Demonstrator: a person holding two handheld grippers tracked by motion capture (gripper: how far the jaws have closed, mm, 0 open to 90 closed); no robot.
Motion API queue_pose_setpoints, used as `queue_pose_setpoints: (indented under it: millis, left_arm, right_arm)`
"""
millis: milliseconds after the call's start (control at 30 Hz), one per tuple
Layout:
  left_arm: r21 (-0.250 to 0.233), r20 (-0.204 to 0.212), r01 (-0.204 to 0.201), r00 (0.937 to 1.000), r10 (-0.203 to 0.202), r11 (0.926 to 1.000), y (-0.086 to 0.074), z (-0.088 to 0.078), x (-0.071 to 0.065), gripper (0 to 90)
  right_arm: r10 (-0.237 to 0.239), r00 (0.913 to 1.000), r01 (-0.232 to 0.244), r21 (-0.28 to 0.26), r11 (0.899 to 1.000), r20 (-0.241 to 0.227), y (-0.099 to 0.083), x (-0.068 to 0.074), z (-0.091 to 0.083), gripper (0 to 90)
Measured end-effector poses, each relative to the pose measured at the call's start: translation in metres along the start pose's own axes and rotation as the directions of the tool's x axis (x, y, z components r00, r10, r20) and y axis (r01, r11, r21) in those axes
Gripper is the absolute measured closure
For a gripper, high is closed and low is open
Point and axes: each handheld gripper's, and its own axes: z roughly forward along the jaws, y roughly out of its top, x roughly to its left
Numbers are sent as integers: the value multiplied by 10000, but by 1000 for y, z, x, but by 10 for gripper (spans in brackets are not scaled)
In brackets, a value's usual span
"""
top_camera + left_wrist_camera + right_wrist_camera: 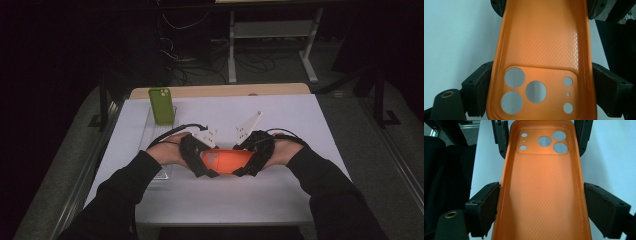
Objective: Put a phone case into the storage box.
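From the high view I have the orange phone case (227, 161) held between both grippers just above the middle of the counter (280, 200), a little toward its near edge; the left gripper (206, 165) takes its camera-cutout end, the right gripper (246, 165) the other. The green phone (161, 105) stands well apart on a clear tray (150, 131) near the far left corner, so I judge the case is off and empty, with fitting it on a phone not yet done. In the left gripper view the jaws are clamped on the case's (541, 50) long sides. In the right gripper view its jaws likewise grip the case (541, 190).
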Motion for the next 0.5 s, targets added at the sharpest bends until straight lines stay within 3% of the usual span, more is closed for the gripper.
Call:
queue_pose_setpoints:
  millis: [267, 500]
  left_arm:
    - [268, 60, 69, 10000, -70, 9996, 2, 1, -1, 157]
    - [145, -50, 228, 9997, -227, 9996, 3, 3, -2, 160]
  right_arm:
    - [-63, 9999, 65, 215, 9997, -102, -1, -1, 3, 149]
    - [55, 10000, -54, 272, 9996, -63, -3, -2, 3, 128]
